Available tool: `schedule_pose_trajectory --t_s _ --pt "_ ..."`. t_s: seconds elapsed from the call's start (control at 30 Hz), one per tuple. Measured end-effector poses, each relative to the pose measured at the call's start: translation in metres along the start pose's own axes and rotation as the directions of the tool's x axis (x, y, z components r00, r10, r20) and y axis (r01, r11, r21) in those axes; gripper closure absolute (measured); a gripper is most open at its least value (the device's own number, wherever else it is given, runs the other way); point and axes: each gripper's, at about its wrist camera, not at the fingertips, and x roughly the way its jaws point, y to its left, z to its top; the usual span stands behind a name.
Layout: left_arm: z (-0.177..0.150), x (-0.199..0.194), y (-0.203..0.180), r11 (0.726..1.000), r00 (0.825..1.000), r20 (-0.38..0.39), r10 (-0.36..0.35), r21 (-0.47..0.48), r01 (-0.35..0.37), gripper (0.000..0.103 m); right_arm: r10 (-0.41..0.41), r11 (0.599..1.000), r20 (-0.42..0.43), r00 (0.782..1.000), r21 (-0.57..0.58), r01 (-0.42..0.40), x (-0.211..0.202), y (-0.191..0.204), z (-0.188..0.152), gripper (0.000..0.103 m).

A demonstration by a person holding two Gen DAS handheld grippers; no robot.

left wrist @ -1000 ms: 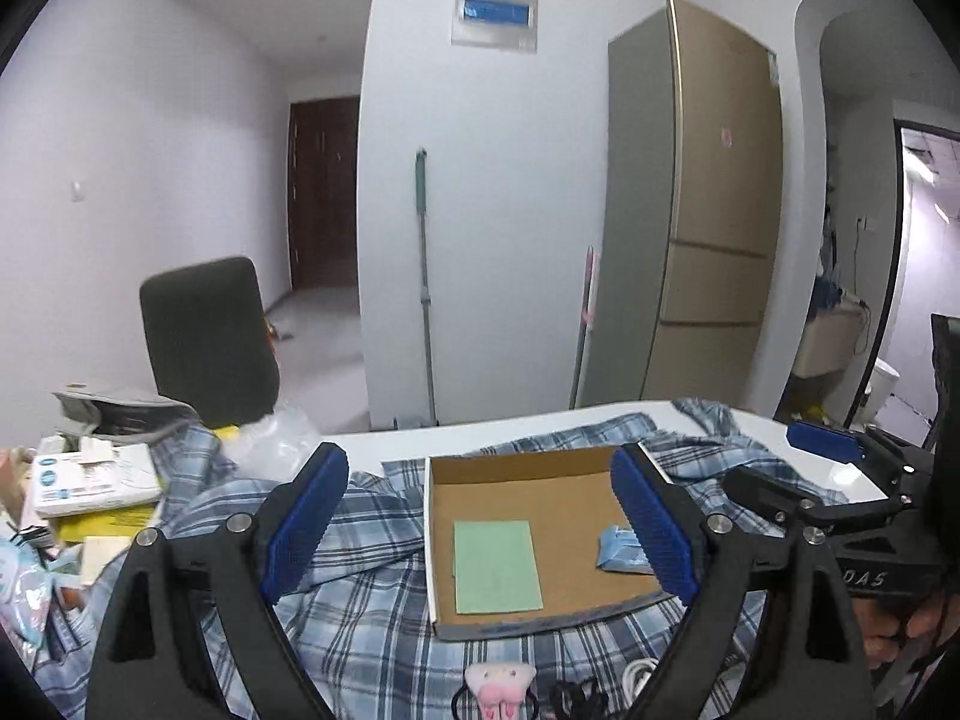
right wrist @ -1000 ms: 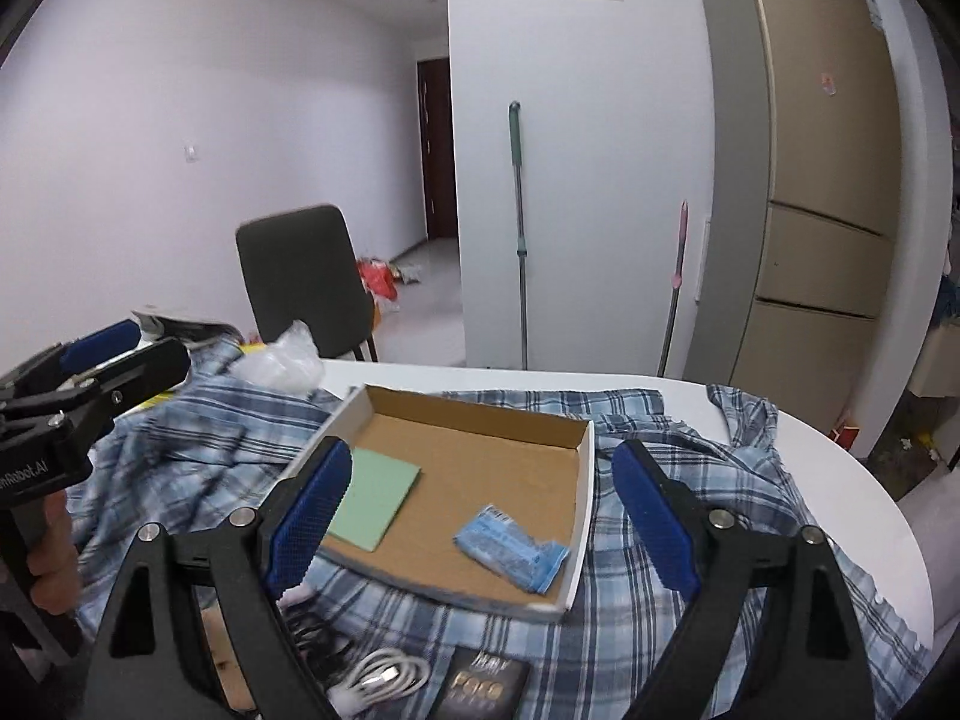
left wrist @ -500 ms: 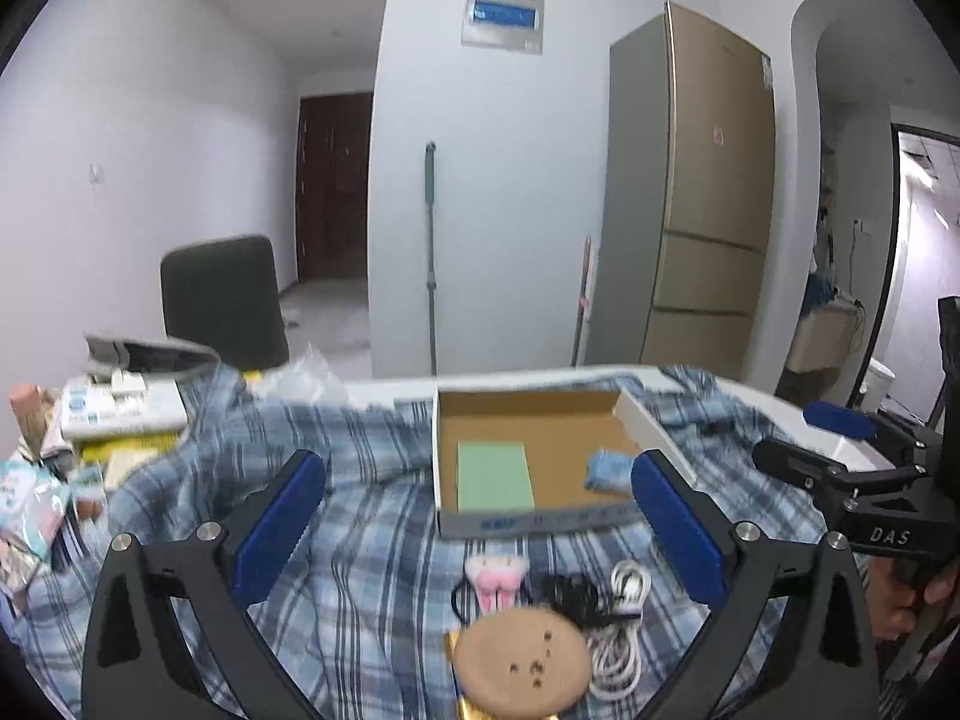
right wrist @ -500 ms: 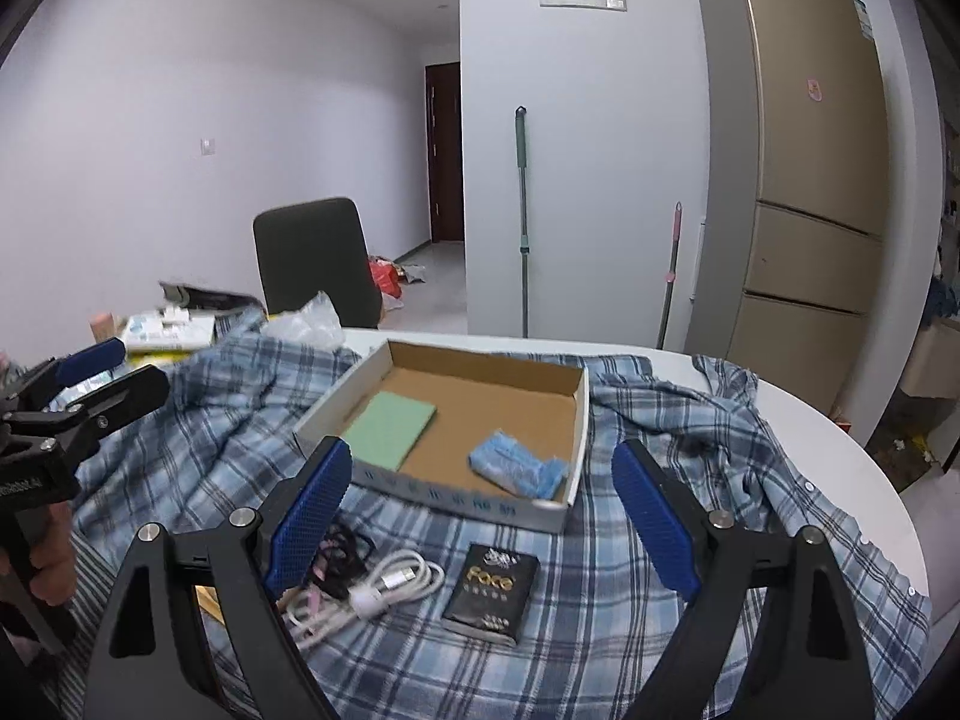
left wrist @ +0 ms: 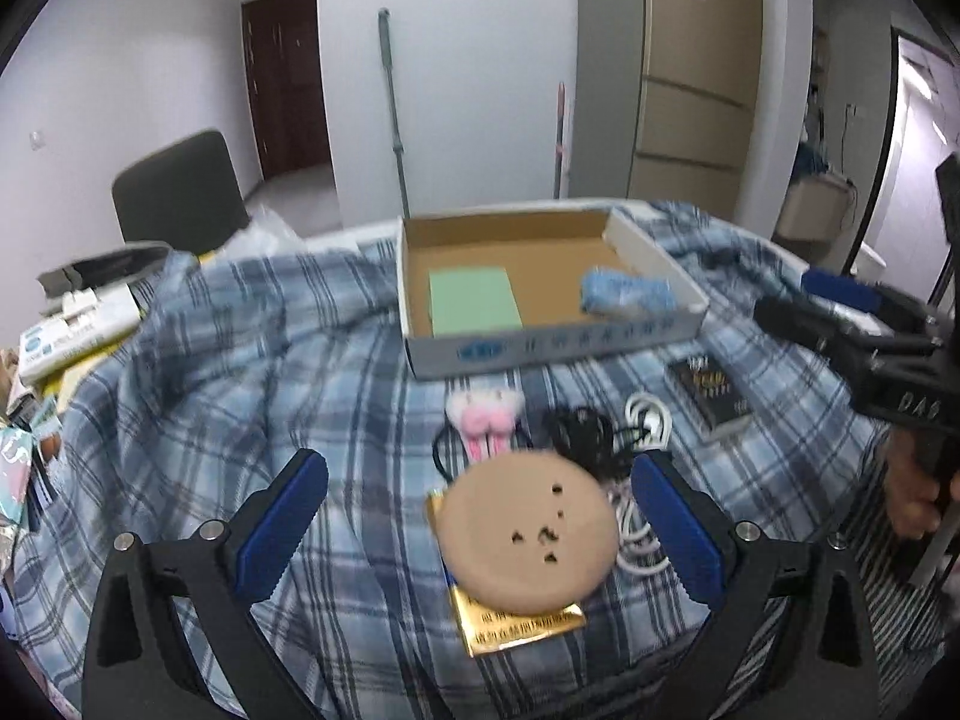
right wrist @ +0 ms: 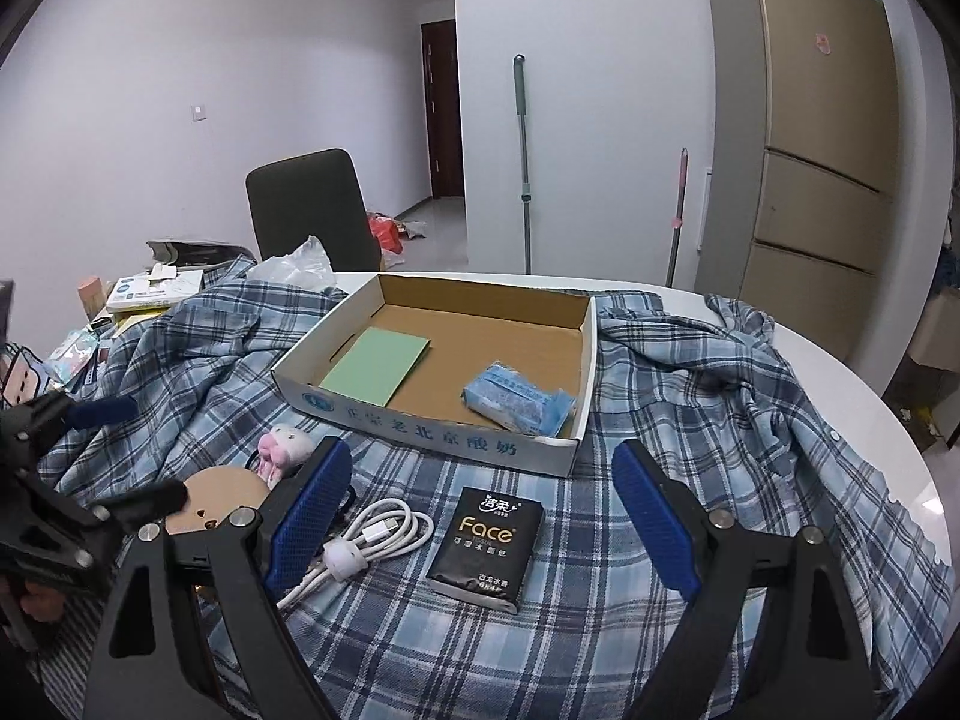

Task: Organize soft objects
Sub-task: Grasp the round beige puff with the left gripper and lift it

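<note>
Starting at the left, our left hand-held gripper [left wrist: 480,534] has its jaws spread as wide as they go, having just been opening, and nothing is pinched; the round tan puff [left wrist: 527,531] lies between them and a little ahead, on a gold packet [left wrist: 516,624] that it mostly covers. Just beyond it, toward the cardboard box [left wrist: 540,348], sits the small pink plush [left wrist: 487,414], its long axis running toward us, beside a tangle of black cord [left wrist: 585,438]. Further right, our right hand-held gripper [right wrist: 480,516] is also spread and empty, and the black tissue pack [right wrist: 489,543] lies straight ahead between its jaws, long axis pointing away toward the box, with the white cable [right wrist: 360,543] just to its left. So we judge each soft thing nearer its own hand: puff and plush to the left, tissue pack to the right. The box already holds a green pad [right wrist: 375,366] and a blue tissue pack [right wrist: 516,405]. The left view is blurred, the plush's shape is hard to read, and the plaid shirt [right wrist: 690,372] hides most of the bench [right wrist: 888,420].
</note>
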Motion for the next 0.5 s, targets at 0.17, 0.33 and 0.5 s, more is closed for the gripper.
schedule_pose_trajectory --t_s 0.17,0.33,0.5 --pt "-0.007 0.016 -0.004 1.000 0.996 -0.089 -0.021 0.004 0.022 0.000 0.004 1.000 -0.007 1.000 -0.003 -0.004 -0.001 0.001 -0.001 0.015" --pt "-0.011 0.033 -0.013 0.999 0.980 -0.191 -0.050 0.009 0.052 0.000 0.007 1.000 -0.014 1.000 -0.002 -0.007 0.000 0.000 -0.001 0.015" --pt "-0.014 0.052 -0.022 0.998 0.961 -0.276 -0.023 0.051 0.038 0.008 0.008 1.000 -0.015 1.000 -0.005 -0.008 0.000 -0.001 -0.002 0.015"
